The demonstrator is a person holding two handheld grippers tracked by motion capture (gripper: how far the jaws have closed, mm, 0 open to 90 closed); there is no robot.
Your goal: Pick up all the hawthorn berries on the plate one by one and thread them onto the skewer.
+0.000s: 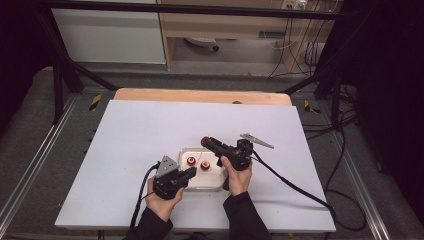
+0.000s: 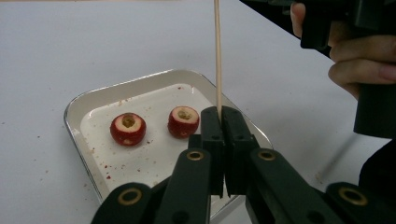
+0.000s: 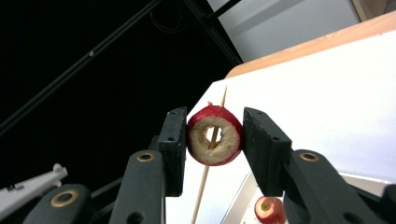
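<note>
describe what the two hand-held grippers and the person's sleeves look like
Both are black. The left hand-held gripper and the right hand-held gripper each carry a grey three-cornered plate on top and trail a black cable. Each has two flat rectangular black pads on linked arms with brass-coloured ringed pivots. The person wears dark long sleeves.

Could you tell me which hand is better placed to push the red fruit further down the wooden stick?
The right. Its gripper is clamped on the cored fruit, with the stick already passing through its hole. The left gripper just pinches the stick upright, steadying it over the tray.
</note>
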